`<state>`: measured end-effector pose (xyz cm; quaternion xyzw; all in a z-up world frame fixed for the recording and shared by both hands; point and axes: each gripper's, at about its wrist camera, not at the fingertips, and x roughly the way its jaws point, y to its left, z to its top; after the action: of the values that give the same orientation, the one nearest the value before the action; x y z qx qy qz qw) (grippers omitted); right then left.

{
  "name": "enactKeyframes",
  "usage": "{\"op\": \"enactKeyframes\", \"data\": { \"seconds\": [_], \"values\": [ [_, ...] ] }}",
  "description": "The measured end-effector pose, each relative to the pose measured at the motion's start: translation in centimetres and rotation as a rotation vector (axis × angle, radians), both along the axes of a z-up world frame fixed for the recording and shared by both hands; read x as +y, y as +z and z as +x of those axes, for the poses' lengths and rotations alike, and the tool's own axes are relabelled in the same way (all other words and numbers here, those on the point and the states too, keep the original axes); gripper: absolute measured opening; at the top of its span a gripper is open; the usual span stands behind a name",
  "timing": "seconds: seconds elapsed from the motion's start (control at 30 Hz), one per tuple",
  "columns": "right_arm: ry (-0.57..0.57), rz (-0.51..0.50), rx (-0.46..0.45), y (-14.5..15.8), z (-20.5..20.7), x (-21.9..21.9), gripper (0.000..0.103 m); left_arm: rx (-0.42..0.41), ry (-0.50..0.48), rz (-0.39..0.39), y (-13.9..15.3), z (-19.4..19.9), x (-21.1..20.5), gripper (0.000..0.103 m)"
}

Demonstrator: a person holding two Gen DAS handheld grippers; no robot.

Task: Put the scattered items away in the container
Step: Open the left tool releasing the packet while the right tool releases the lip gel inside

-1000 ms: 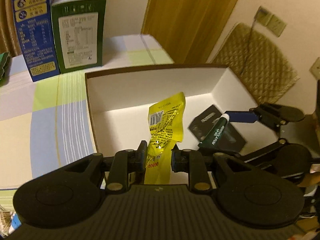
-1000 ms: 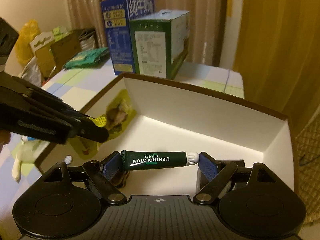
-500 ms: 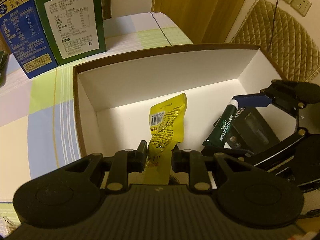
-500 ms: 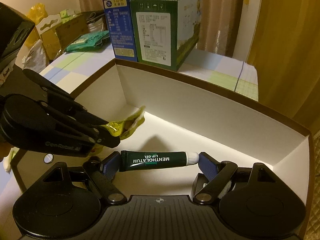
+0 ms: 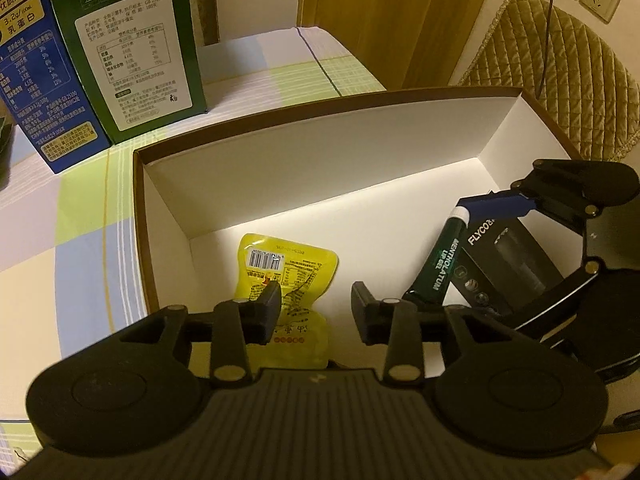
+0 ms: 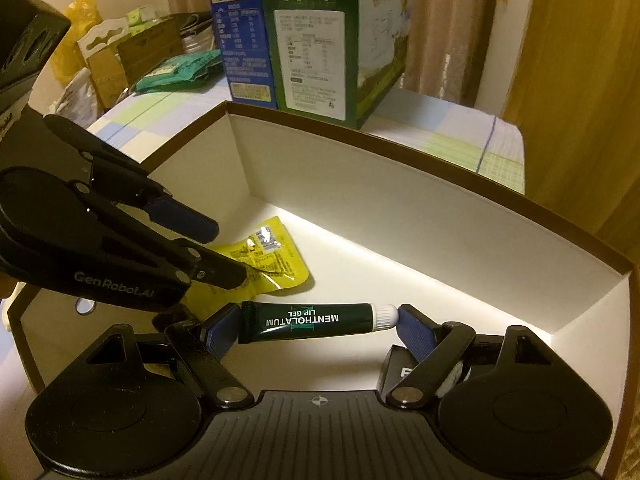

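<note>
Both grippers are lowered inside the open white box [image 5: 320, 148], whose rim is brown. The left gripper [image 5: 316, 312] has just been opening its jaws; they now stand apart, and the yellow snack sachet [image 5: 288, 268] lies flat on the box floor near the corner at 9 o'clock, one finger [image 5: 268, 304] overlapping its edge without pinching. The sachet is glossy, crinkled film with a barcode, judged light, limp and slippery; its sealed edge would offer the best hold. The right gripper [image 6: 320, 322] is clamped endwise on the dark green lip gel tube [image 6: 308, 320], crimp against one blue pad, white cap against the other. The tube is judged light, fairly stiff and smooth, so a mid-body hold would be steadier. A black carton [image 5: 516, 256] lies at 3 o'clock, beneath the tube.
</note>
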<state>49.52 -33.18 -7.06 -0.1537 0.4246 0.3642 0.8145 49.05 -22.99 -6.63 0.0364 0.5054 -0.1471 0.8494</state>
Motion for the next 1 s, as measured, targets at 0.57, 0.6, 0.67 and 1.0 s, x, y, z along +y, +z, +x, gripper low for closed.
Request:
{"op": "enactKeyframes", "data": {
  "seconds": [0.57, 0.6, 0.67, 1.0],
  "values": [
    [-0.037, -0.038, 0.006, 1.0, -1.7, -2.0, 0.101, -0.026, -0.031, -0.005, 0.8, -1.8, -0.8, 0.062],
    [-0.045, -0.04, 0.013, 1.1, -1.8, -2.0, 0.101, -0.028, -0.029, -0.005, 1.0, -1.9, -0.8, 0.063],
    [-0.055, -0.05, 0.018, 1.2, -2.1, -2.1, 0.101, -0.033, -0.028, -0.013, 1.2, -2.1, -0.8, 0.067],
    [-0.128, -0.049, 0.028, 1.9, -4.1, -3.1, 0.101, -0.063, -0.026, -0.028, 2.7, -4.1, -0.8, 0.077]
  ]
}}
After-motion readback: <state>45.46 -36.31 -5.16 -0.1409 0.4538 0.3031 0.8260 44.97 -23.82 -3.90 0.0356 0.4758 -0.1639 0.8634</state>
